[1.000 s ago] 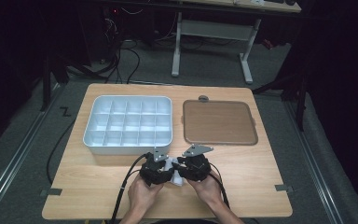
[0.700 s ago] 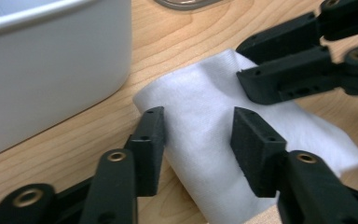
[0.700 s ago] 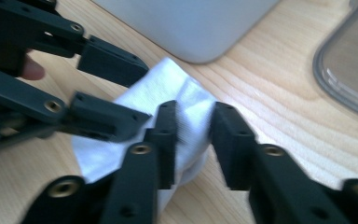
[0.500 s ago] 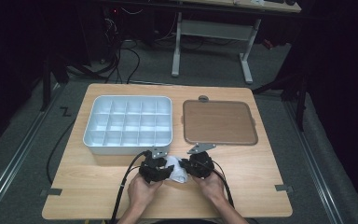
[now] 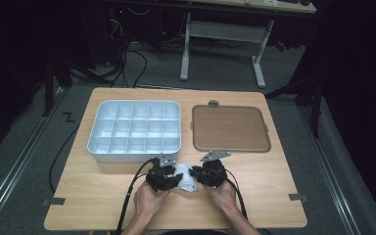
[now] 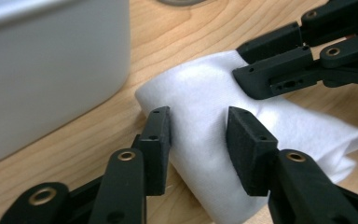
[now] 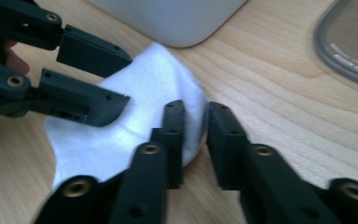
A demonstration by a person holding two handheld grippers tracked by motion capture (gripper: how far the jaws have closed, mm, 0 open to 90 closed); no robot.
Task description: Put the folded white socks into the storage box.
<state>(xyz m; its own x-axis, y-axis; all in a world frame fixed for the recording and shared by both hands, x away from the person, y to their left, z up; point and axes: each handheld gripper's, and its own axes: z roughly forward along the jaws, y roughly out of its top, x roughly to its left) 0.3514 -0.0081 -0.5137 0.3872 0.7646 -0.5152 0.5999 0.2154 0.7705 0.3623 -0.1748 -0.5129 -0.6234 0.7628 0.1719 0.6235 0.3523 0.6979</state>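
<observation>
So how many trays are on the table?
2. The white divided tray sits at the back left of the table; the flat brown tray lies beside it, at the back right. None seems hidden.

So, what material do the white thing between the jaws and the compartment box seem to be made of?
The white cloth looks like soft fabric, maybe felt or fleece: matte, slightly fuzzy surface, folded with rounded edges. The compartment box looks like moulded plastic, pale grey-white, smooth with a faint sheen and rounded corners; metal is unlikely, but I cannot exclude it.
</observation>
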